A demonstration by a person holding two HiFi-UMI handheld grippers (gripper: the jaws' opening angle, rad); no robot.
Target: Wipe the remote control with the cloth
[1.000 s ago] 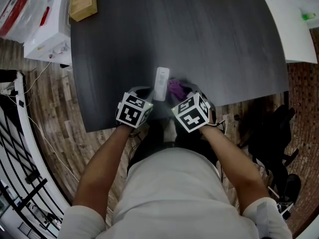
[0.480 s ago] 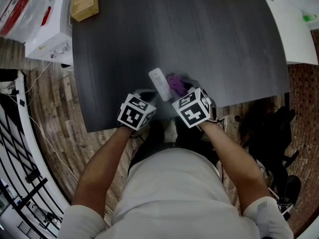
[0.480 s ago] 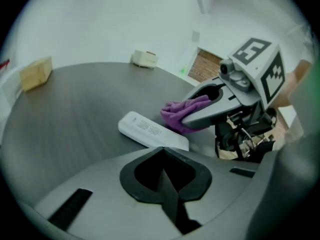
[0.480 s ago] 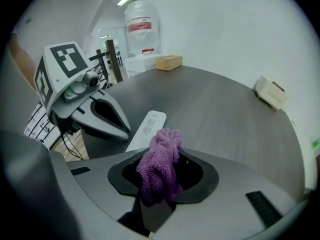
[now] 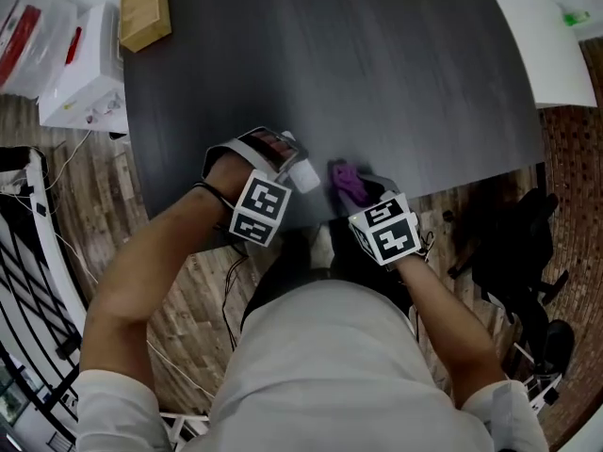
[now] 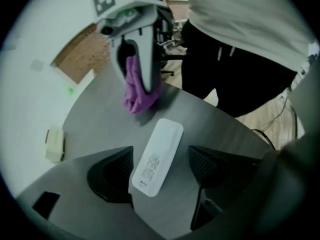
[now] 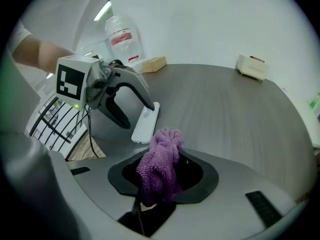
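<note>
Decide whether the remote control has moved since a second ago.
Yes: the remote control has swung from square to the table's near edge to slanting toward the wooden box.

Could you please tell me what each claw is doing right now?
Left claw: open, just opened, remote control loose between its jaws.
Right claw: closed on the purple cloth.

The table (image 5: 405, 83) is dark grey with a fine wood grain, and its far side curves round. A white remote control (image 6: 157, 156) lies flat on it close to the near edge, with its printed back upward. A wooden box (image 5: 145, 10) stands at the far left corner. A small cream box (image 7: 251, 66) stands by the far edge, well apart from the remote control. The wide middle of the table is bare.
</note>
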